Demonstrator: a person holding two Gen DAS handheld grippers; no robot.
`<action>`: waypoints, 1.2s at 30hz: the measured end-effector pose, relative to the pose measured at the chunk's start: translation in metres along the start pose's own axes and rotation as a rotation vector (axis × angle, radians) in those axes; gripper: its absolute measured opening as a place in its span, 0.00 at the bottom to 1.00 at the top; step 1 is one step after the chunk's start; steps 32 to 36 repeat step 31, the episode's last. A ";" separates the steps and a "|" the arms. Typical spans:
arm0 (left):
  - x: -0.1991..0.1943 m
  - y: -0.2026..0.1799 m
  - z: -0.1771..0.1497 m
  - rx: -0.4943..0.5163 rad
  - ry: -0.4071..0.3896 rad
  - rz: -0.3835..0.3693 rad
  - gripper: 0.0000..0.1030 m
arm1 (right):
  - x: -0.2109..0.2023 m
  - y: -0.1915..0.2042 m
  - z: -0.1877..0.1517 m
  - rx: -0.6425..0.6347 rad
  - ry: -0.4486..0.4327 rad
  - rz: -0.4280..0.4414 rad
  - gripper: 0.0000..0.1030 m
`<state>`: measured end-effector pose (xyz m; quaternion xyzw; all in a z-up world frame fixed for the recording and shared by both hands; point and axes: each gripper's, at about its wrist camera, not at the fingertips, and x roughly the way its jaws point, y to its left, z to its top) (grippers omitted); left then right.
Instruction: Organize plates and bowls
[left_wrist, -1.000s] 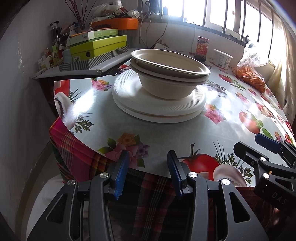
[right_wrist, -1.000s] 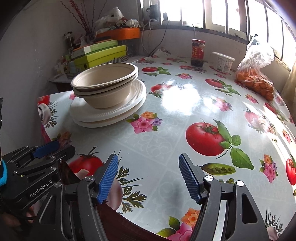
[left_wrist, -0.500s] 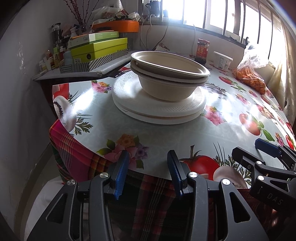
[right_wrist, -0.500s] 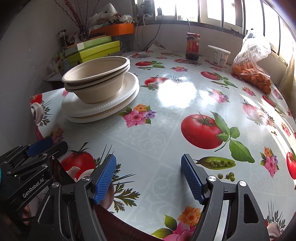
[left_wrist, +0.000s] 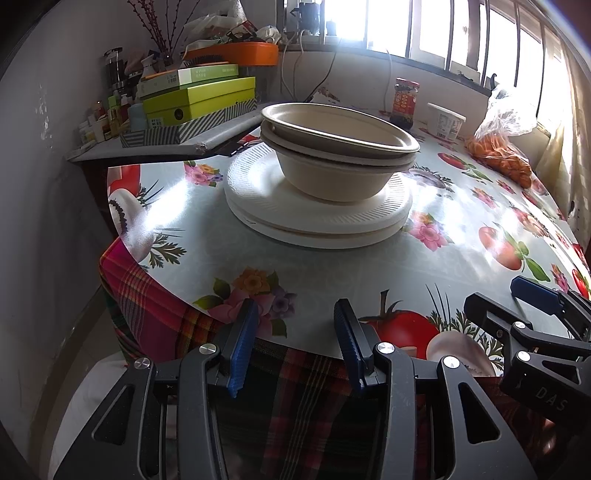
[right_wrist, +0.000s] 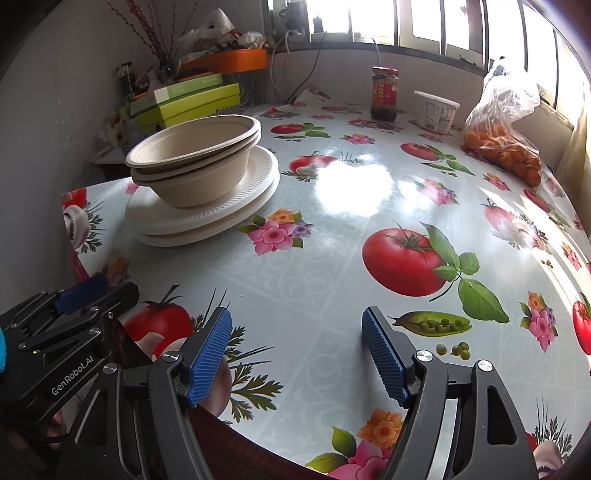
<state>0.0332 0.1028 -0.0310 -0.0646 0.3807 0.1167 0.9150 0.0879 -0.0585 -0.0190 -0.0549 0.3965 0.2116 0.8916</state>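
**Bowls and plates stand stacked as two empty grippers wait at the table's edge**

From the left wrist: the left gripper (left_wrist: 291, 345) hangs over the near edge of the table (left_wrist: 332, 266), its blue pads apart with nothing between them. Well ahead sit two tan bowls (left_wrist: 338, 147), nested one in the other, on a pile of white plates (left_wrist: 317, 218) at the table's far left. The right gripper (left_wrist: 532, 295) shows at the lower right, the letters "DAS" readable on its body. Stacked green boxes (left_wrist: 199, 98) stand on a side shelf; their print is too small to read.

From the right wrist: the right gripper (right_wrist: 297, 354) also stands open and empty, jaws wider apart, above the flowered tablecloth (right_wrist: 332, 280). The left gripper (right_wrist: 79, 295) at the lower left carries the name "GenRobot.AI". The bowls (right_wrist: 195, 162) and plates (right_wrist: 207, 218) lie up and to the left, well apart from both tools. A red-labelled jar (right_wrist: 385, 94), a white tub (right_wrist: 436, 110) and a bag of oranges (right_wrist: 506, 125) line the window side; their labels cannot be read.

The ware looks like moulded pulp and paper: light, a little flexible, easily dented. A pinch on the rim seems the surest hold, though nested pieces may lift together.
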 end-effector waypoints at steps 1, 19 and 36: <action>0.000 0.000 0.000 0.000 0.000 0.000 0.43 | 0.000 0.000 0.000 0.000 0.000 0.000 0.72; 0.000 0.000 -0.001 0.000 -0.001 0.000 0.43 | -0.001 0.003 0.000 0.000 -0.003 0.007 0.72; -0.001 -0.001 0.001 0.001 -0.002 -0.003 0.43 | 0.000 0.003 0.000 0.004 -0.004 0.007 0.72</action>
